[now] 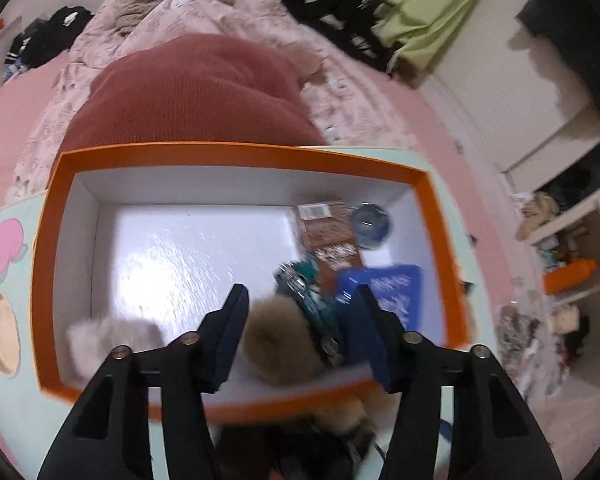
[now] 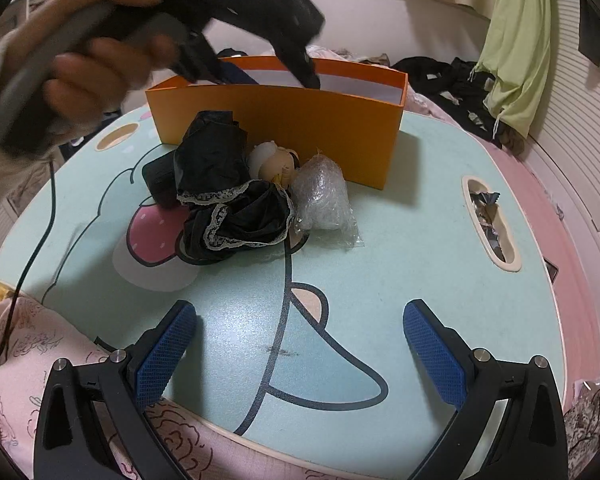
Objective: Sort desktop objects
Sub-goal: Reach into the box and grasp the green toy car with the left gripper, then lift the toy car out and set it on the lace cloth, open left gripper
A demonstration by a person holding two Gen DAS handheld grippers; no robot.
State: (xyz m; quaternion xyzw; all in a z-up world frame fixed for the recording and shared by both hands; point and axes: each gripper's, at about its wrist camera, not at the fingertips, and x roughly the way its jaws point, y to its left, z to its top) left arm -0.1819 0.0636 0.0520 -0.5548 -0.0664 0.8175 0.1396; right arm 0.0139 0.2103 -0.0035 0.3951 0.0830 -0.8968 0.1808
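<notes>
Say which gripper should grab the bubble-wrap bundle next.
Right. The right gripper is open, empty and aimed at the bubble-wrap bundle on the table beside the orange box. The left gripper is over the box, a fluffy pompom between its fingers.

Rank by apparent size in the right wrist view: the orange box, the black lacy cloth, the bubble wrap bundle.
1. Orange box, clearly largest.
2. Black lacy cloth.
3. Bubble wrap bundle, smallest.
All three sit close together on the table, so camera distance hardly skews this.
</notes>
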